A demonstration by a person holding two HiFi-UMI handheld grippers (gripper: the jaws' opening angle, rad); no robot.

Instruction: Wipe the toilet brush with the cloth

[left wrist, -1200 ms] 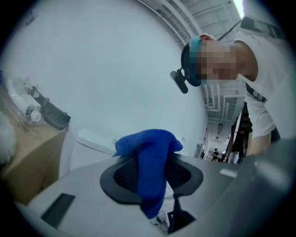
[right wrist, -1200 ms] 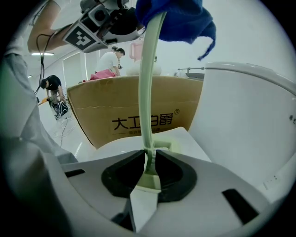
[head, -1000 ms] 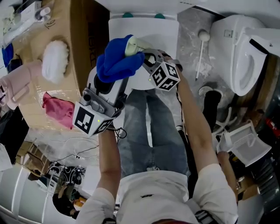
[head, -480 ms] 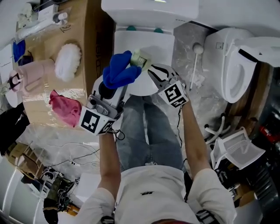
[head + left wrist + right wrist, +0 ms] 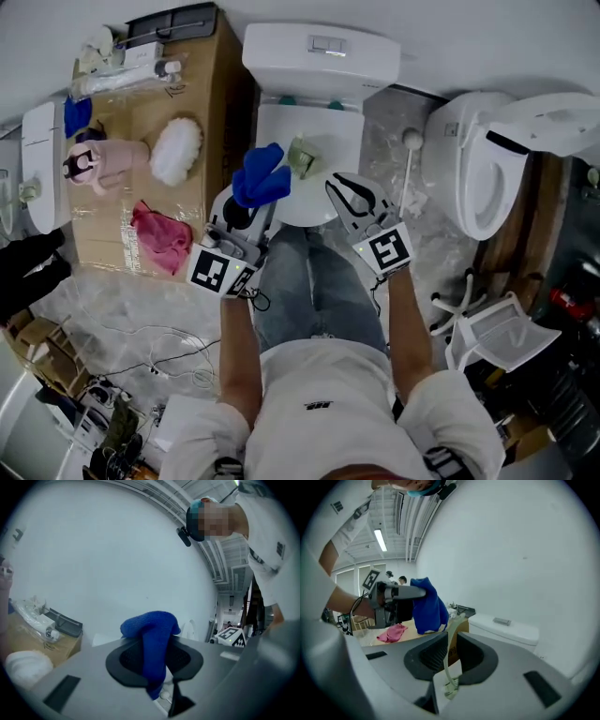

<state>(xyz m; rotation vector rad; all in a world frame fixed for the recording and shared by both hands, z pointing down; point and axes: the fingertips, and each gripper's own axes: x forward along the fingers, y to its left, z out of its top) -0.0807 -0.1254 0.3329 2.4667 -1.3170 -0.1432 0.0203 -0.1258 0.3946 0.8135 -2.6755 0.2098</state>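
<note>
Closest to you, both forearms reach out over your lap, one gripper in each hand. Your left gripper (image 5: 249,194) has its jaws drawn nearly together on the blue cloth (image 5: 258,176), which bunches up over the pads and hangs down between them. Your right gripper (image 5: 352,192) is closing its jaws, now narrow, with the thin pale-green handle of the toilet brush (image 5: 451,630) gripped upright between the pads. The brush is held up in the air, and its far end (image 5: 301,157) sits just beside the cloth; whether the two touch cannot be told. Beyond both grippers lies the closed lid of the toilet (image 5: 323,127), then its cistern (image 5: 321,52) against the wall. To your left stands a cardboard box (image 5: 206,103) with a pink rag (image 5: 161,236) on top.
</note>
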